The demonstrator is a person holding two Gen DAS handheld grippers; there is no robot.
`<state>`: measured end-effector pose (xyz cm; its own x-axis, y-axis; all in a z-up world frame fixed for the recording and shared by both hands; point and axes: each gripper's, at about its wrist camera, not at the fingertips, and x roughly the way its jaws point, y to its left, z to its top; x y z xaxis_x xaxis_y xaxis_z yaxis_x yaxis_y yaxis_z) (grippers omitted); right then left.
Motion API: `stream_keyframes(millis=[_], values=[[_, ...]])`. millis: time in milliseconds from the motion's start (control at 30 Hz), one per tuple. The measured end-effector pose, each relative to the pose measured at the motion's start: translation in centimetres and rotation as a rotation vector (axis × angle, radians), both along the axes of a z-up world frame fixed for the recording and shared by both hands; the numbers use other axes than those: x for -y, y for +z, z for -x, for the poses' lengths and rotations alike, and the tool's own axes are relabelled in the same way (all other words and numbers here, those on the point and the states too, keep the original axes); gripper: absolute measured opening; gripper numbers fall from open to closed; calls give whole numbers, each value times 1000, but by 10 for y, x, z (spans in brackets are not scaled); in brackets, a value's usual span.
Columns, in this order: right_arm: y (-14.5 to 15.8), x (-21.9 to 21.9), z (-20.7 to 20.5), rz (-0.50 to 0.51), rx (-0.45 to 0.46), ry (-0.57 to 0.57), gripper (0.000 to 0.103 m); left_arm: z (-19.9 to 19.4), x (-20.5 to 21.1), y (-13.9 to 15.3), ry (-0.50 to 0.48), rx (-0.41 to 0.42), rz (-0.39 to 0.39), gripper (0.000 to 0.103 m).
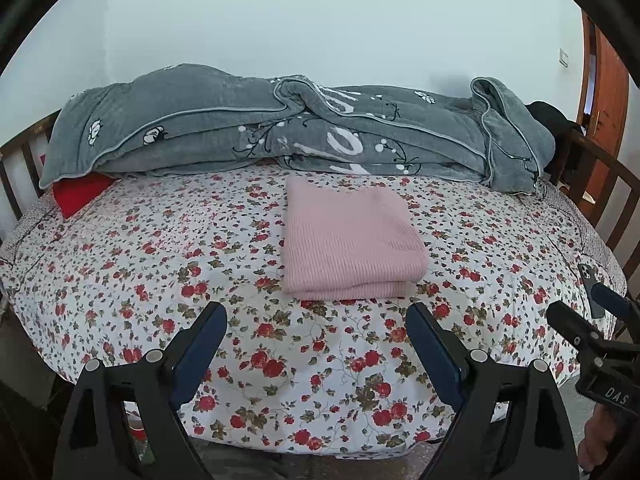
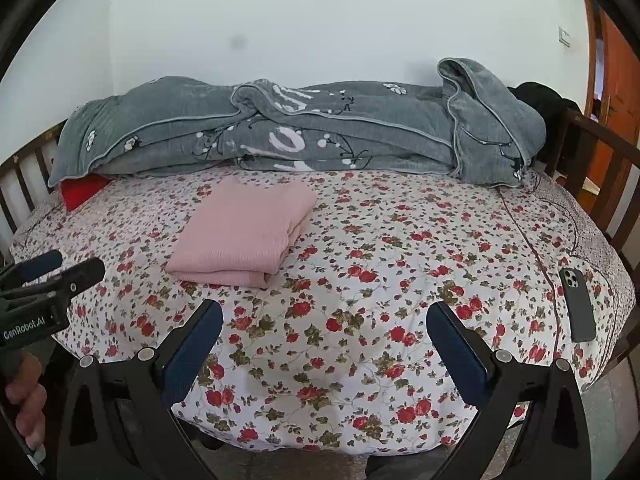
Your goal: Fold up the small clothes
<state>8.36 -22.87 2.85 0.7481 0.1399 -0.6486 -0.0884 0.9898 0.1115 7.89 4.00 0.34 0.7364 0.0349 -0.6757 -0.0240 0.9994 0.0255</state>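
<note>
A pink knitted garment (image 1: 350, 240) lies folded into a neat rectangle on the floral bedsheet (image 1: 160, 264). In the right wrist view it (image 2: 244, 232) sits left of centre. My left gripper (image 1: 318, 316) is open and empty, held near the bed's front edge just short of the garment. My right gripper (image 2: 324, 316) is open and empty, to the right of the garment and apart from it. The right gripper also shows at the right edge of the left wrist view (image 1: 592, 312); the left gripper shows at the left edge of the right wrist view (image 2: 60, 268).
A rumpled grey blanket (image 1: 280, 128) lies along the back of the bed against the wall. A red cloth (image 1: 78, 192) peeks out under its left end. A dark phone (image 2: 576, 304) lies near the bed's right edge. Wooden rails (image 2: 600, 160) stand at both sides.
</note>
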Motion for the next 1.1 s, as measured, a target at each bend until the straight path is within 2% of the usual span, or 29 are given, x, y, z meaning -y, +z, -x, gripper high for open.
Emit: stream_keyframes(millis=[1100], values=[[6,-1,2,-23,11,-23,100,3,-4,2,19,7,8,91]])
